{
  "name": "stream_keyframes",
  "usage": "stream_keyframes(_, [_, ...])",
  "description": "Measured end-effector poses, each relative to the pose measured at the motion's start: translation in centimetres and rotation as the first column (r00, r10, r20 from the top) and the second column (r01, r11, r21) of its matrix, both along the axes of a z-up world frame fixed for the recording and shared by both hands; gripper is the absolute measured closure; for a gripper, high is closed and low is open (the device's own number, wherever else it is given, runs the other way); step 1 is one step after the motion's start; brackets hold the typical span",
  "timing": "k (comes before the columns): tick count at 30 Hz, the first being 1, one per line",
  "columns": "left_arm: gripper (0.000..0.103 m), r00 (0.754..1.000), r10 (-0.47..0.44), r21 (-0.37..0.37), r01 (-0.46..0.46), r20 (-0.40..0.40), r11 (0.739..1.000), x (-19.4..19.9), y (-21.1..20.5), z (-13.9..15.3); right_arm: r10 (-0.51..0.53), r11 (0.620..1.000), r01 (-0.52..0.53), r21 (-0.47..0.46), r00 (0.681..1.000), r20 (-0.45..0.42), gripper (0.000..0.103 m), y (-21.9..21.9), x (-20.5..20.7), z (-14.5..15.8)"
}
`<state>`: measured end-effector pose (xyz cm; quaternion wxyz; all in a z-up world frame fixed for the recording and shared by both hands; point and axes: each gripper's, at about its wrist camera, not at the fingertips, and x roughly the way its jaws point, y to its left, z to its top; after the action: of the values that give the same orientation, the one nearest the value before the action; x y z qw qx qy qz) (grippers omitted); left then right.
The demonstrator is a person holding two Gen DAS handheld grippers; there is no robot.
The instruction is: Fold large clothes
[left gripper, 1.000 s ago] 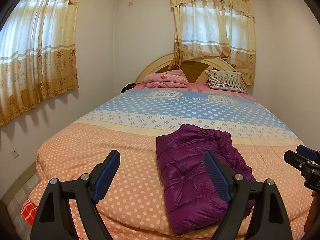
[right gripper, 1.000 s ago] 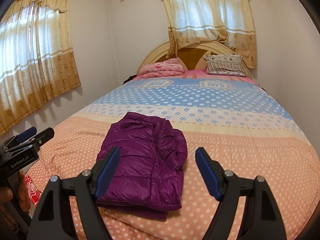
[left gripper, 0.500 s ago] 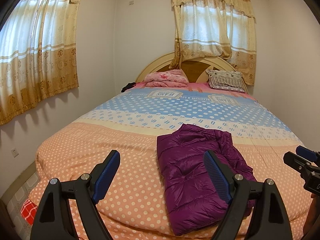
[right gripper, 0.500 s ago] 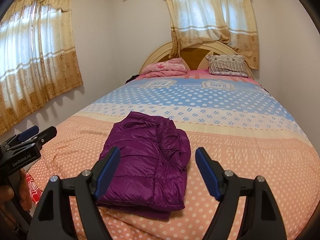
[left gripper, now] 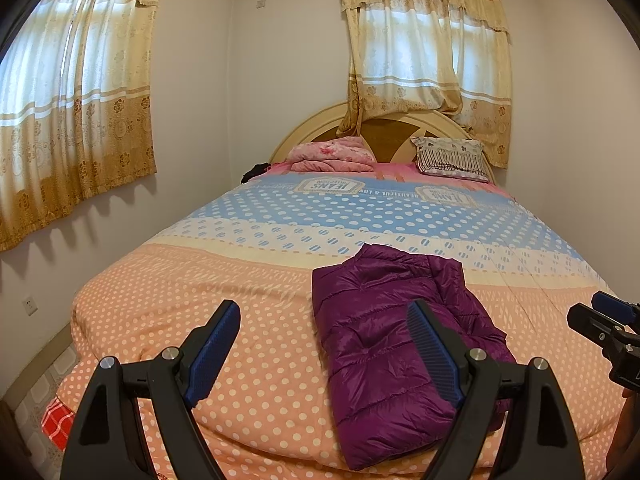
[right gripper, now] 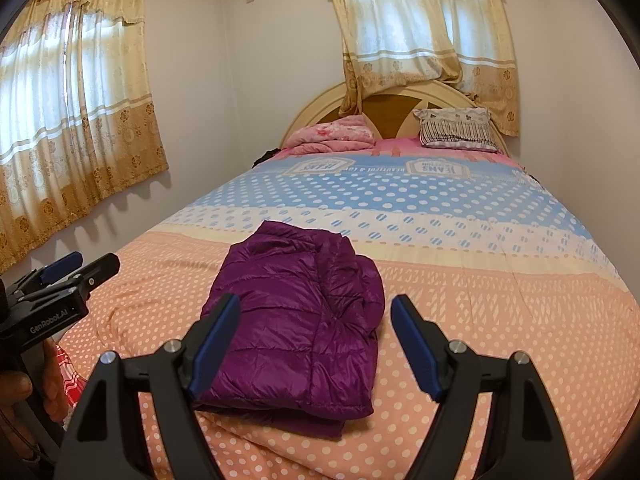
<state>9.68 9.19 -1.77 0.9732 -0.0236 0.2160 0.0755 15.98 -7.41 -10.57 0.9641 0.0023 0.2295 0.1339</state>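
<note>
A purple puffer jacket [left gripper: 384,336] lies folded into a compact rectangle near the foot of the bed; it also shows in the right wrist view [right gripper: 304,316]. My left gripper [left gripper: 324,350] is open and empty, held back from the bed's foot edge, to the left of the jacket. My right gripper [right gripper: 316,344] is open and empty, held in front of the jacket's near end without touching it. Each gripper shows at the edge of the other's view: the right one [left gripper: 604,330] and the left one [right gripper: 60,284].
The bed [left gripper: 200,280] has a dotted orange, cream and blue quilt. A folded pink blanket [left gripper: 332,156] and a striped pillow [left gripper: 452,154] lie by the headboard. Walls and curtained windows stand left and behind. A red cloth [left gripper: 56,424] hangs at the bed's left corner.
Both grippers have drifted slightly; the jacket sits a little more to the right in the right wrist view. The jacket itself has not moved.
</note>
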Motion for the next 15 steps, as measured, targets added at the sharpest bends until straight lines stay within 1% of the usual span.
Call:
stream_keyframes(4, [0.017,1.0,-0.005,-0.016,0.005,-0.007,1.0,0.05,0.18,0.03,0.001,1.0,-0.001,-0.001,1.0,0.001,0.023,-0.07,-0.04,-0.01])
stream_keyframes(13, [0.017,1.0,-0.012,-0.017,0.012,-0.024,1.0,0.39,0.07,-0.06,0.0,1.0,0.0,0.001,1.0,0.001,0.023,0.04,-0.03,-0.01])
stream_keyframes(15, [0.017,0.999,-0.028,-0.023,0.027,-0.033,0.999,0.55,0.04,-0.1,-0.001,1.0,0.001,0.0,1.0,0.001,0.023,0.06,-0.03,-0.02])
